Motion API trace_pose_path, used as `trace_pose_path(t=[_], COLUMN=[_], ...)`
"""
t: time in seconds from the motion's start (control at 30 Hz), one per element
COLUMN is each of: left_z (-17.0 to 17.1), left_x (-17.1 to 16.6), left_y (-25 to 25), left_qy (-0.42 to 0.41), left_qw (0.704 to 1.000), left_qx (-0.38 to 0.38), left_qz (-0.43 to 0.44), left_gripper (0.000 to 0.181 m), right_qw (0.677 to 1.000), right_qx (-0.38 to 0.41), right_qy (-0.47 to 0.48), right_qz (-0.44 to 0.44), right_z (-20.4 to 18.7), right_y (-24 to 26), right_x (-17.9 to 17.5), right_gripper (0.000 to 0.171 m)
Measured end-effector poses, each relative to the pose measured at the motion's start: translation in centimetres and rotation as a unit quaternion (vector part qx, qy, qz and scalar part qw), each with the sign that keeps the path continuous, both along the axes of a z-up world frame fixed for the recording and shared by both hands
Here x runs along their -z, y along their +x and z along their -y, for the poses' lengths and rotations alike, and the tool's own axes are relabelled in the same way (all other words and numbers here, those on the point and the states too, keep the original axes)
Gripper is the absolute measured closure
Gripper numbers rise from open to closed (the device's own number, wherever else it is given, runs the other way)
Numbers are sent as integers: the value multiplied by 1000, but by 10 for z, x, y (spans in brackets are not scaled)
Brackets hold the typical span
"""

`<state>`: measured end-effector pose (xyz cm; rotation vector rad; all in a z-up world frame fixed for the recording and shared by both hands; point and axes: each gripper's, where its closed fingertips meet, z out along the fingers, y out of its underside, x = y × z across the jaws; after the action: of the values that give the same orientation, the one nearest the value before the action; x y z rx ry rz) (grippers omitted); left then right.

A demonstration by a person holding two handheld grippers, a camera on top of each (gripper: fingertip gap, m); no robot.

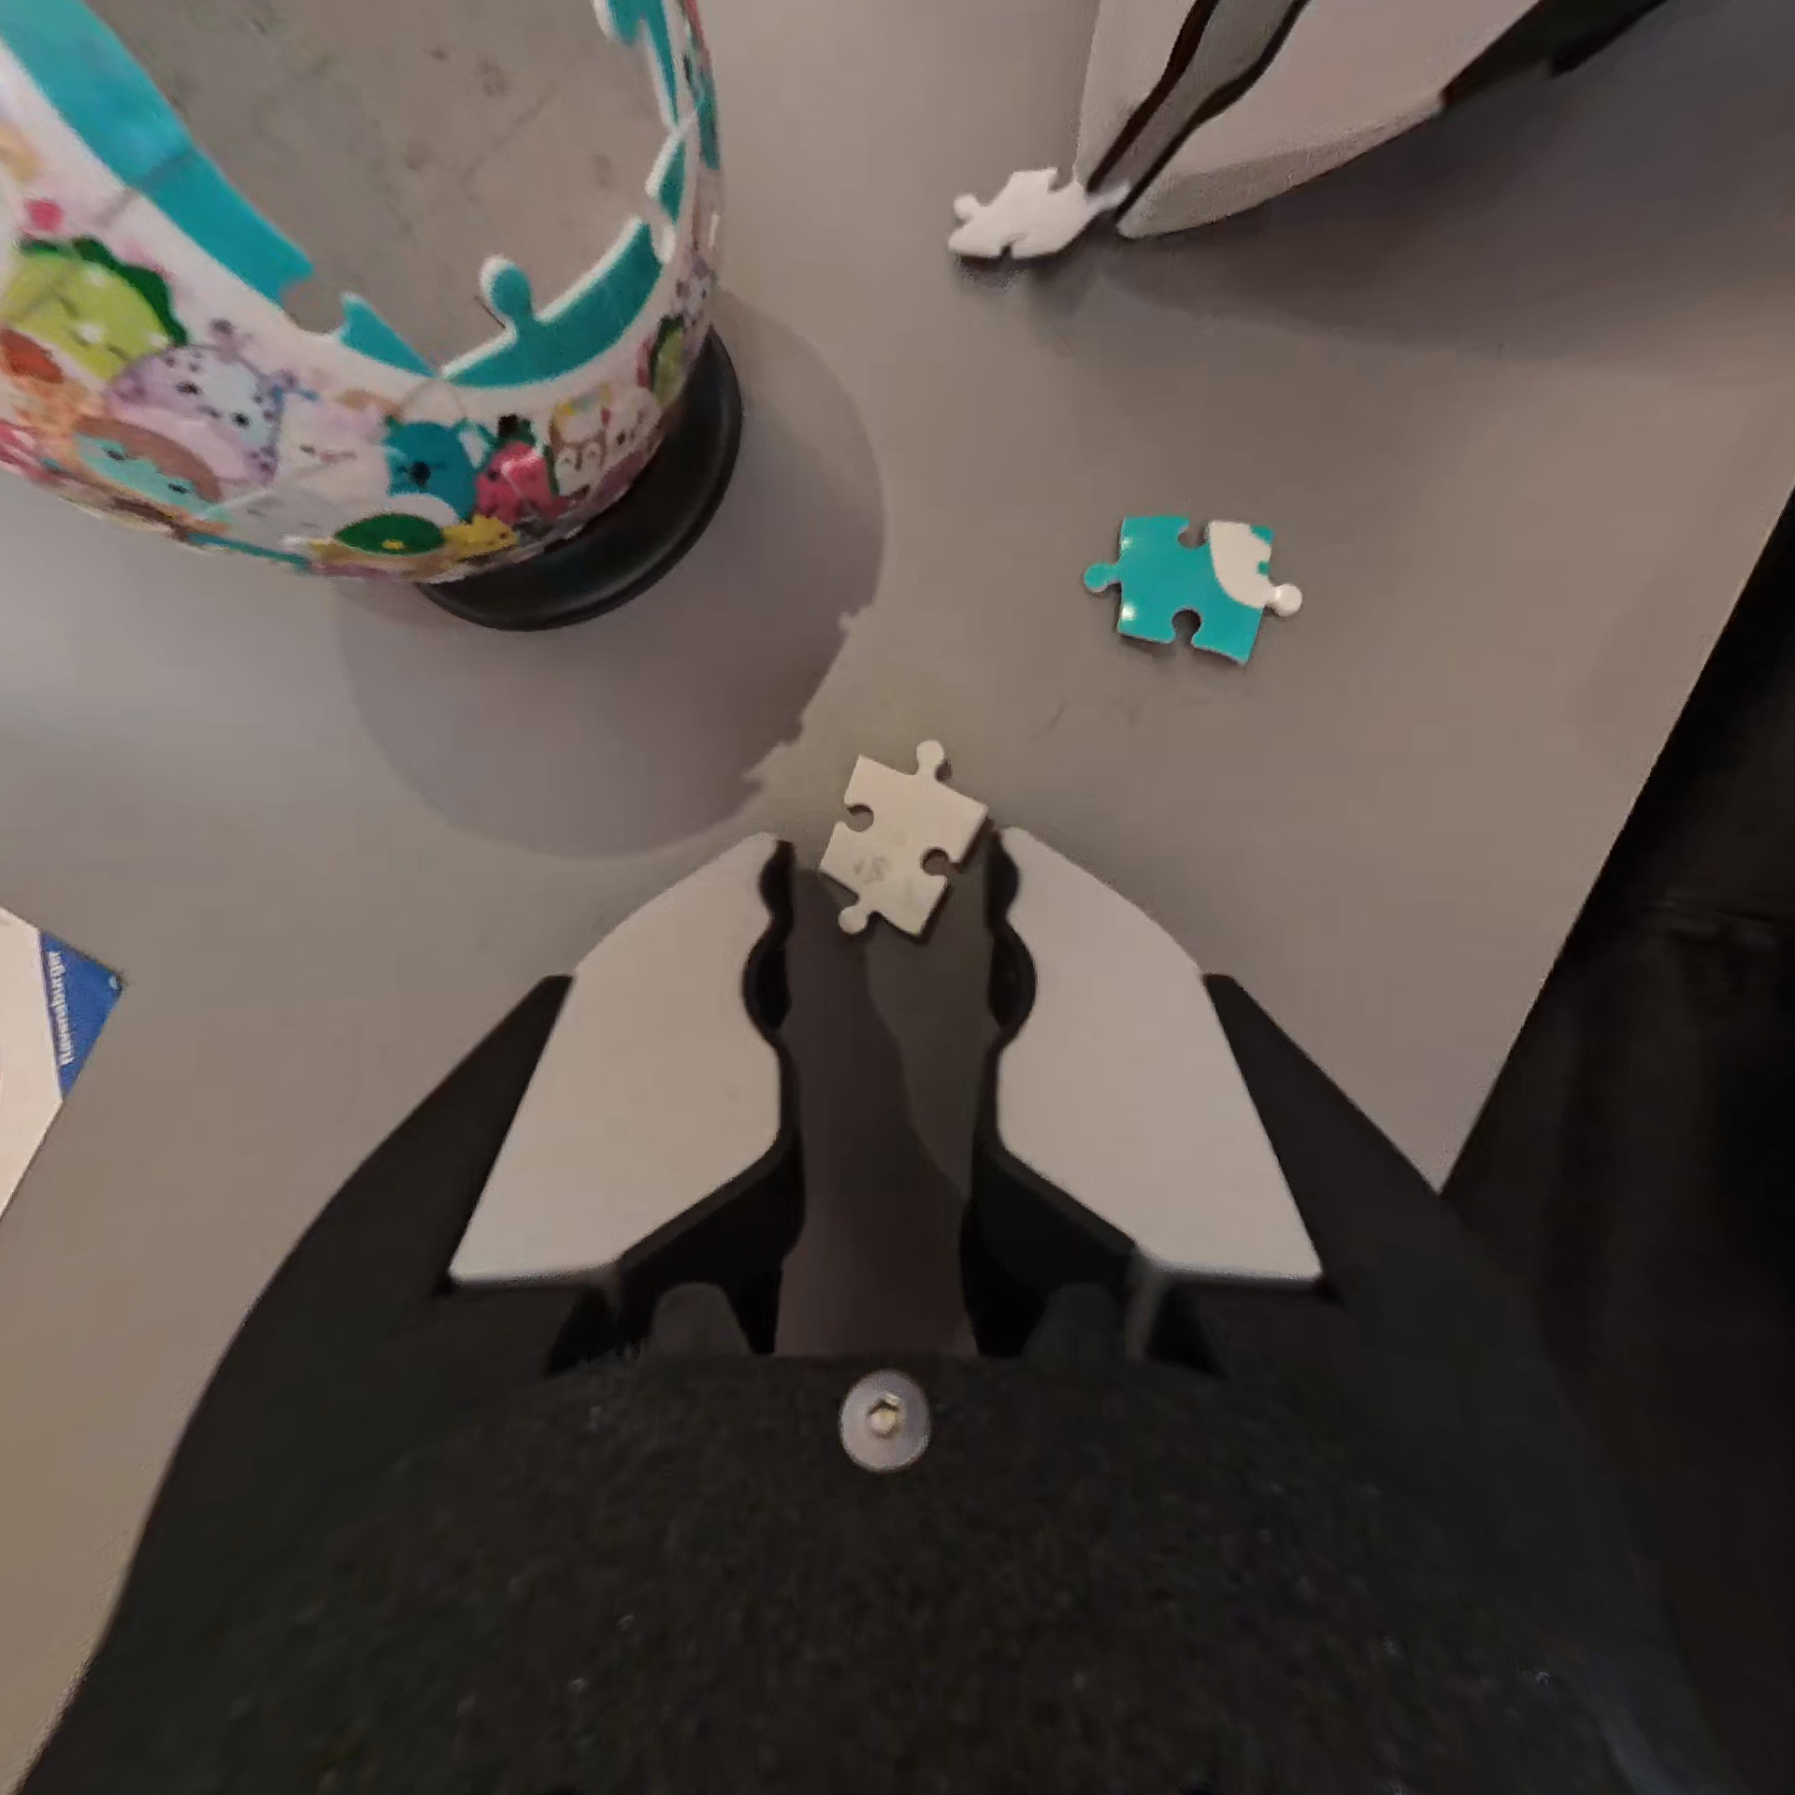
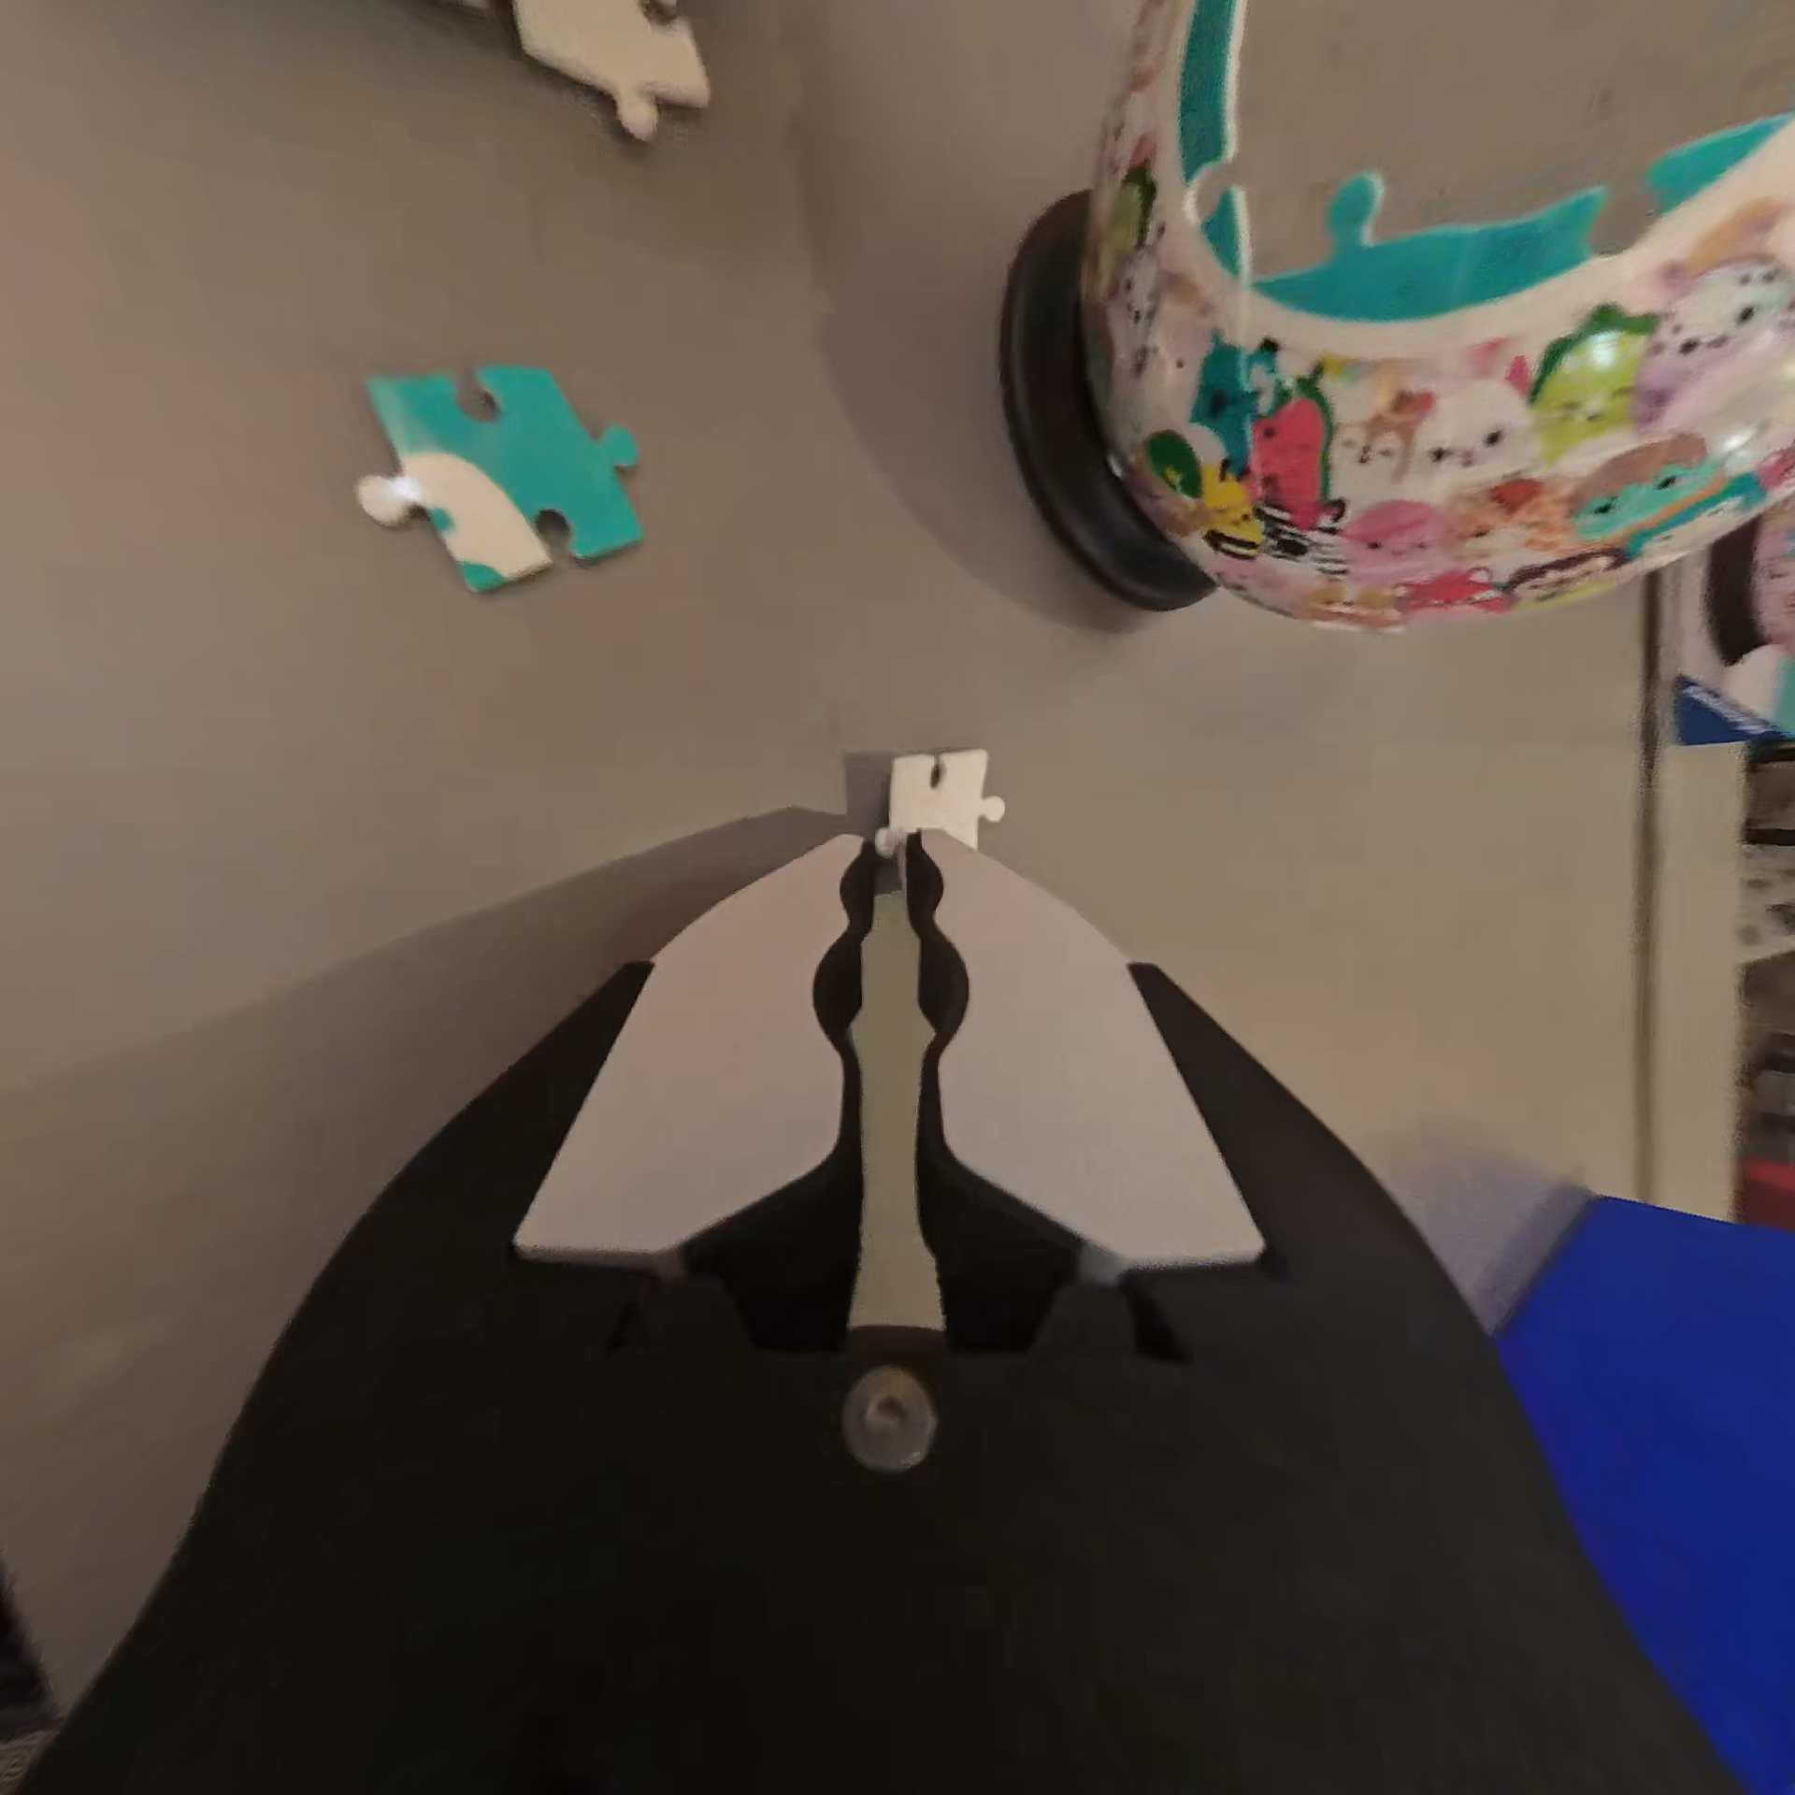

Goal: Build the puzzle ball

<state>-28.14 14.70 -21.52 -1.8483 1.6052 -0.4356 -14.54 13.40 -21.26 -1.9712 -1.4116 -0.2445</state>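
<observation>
Two grippers are at work. Our right gripper (image 2: 898, 855) has its fingers nearly closed on a white piece (image 2: 940, 792), pinched by its edge. Our left gripper (image 1: 889, 855) has its fingers apart around a pale piece (image 1: 903, 843) lying face-down on the bench (image 1: 1360, 874); contact is unclear. A teal piece (image 1: 1193, 592) lies beyond. The puzzle ball (image 1: 321, 427), half built and open-topped on its black stand (image 1: 622, 554), sits off to the side. We judge this the pick-up step; next, the held piece must be matched to the jagged rim. The ball's far side is cut off, and blur hides the detail of its rim.
</observation>
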Motion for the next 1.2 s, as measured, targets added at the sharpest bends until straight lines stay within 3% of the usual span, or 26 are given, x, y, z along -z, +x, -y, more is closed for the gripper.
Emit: trace_pose_path(t=[0.07, 0.13, 0.4, 0.67, 0.7, 0.77, 0.8, 0.9, 1.0, 1.2], left_z=[1, 1, 2, 0, -4, -9, -9, -9, 2, 1], left_x=[2, 2, -3, -26, -22, -14, -11, 0, 3, 3], left_y=[1, 2, 1, -5, -7, -8, -6, 0, 5, 5], left_qy=[4, 20, -1, -11, 0, 10, 3, -18, -45, -45], left_qw=[1000, 1000, 1000, 997, 998, 999, 999, 1000, 998, 998], left_qx=[13, 16, 21, 6, 0, 1, 8, 15, 36, 29], left_qz=[-2, -3, 17, 74, 62, 40, 34, 14, 20, 21], left_gripper=[173, 181, 181, 181, 179, 145, 143, 143, 161, 162], right_qw=[999, 995, 968, 961, 961, 963, 964, 964, 961, 957], right_qx=[6, 6, -47, -50, -51, -52, -53, -53, -51, -44], right_qy=[-14, -35, -70, -72, -75, -81, -84, -90, -92, -100], right_qz=[-44, -98, -238, -264, -259, -250, -247, -245, -255, -268], right_z=[2, 6, 19, 17, 18, 18, 19, 20, 20, 19], right_y=[-6, -14, -49, -57, -58, -59, -60, -59, -58, -54], right_x=[-6, -14, -32, -33, -31, -26, -24, -22, -24, -25], right_gripper=[156, 149, 152, 148, 148, 148, 148, 149, 150, 152])
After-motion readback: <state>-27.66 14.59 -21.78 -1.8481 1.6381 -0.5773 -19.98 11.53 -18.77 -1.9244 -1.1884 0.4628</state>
